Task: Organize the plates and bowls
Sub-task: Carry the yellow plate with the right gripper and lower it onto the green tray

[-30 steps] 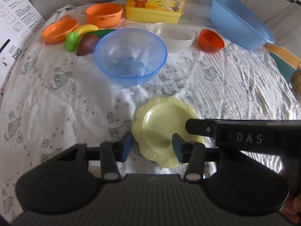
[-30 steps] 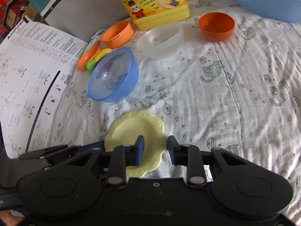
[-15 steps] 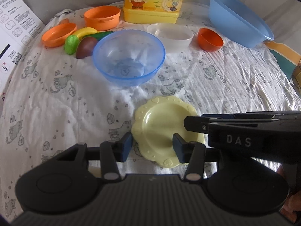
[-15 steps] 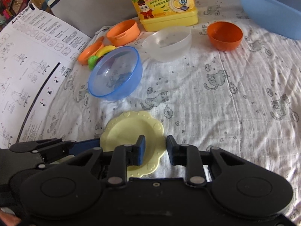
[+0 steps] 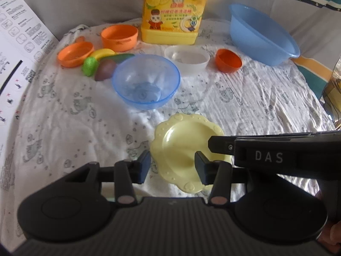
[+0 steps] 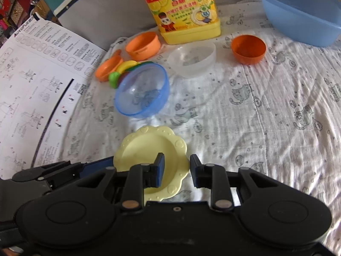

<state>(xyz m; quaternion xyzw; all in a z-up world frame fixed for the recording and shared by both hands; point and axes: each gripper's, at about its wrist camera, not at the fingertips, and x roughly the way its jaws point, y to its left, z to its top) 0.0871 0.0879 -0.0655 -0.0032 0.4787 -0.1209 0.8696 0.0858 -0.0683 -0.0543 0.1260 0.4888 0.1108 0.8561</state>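
Yellow scalloped plate (image 5: 187,149) lies flat on the cat-print cloth (image 5: 255,106), nearest of all the dishes to both grippers. Left gripper (image 5: 172,164): jaws spread, nothing between the pads, with the plate directly ahead and below; its left pad sits over the plate's left rim. Right gripper (image 6: 177,170): jaws narrowly parted, also empty, straddling the plate's right rim, so the plate lies ahead and slightly left of it. The plate is round, hence no long axis; either rim offers an edge grip, and neither hand is clearly nearer. Beyond the plate stands the translucent blue bowl (image 5: 147,81), then the clear bowl (image 5: 187,60), small orange bowl (image 5: 228,60), toy food (image 5: 102,64), two orange dishes (image 5: 119,37), yellow detergent jug (image 5: 173,10) and large blue basin (image 5: 262,34).
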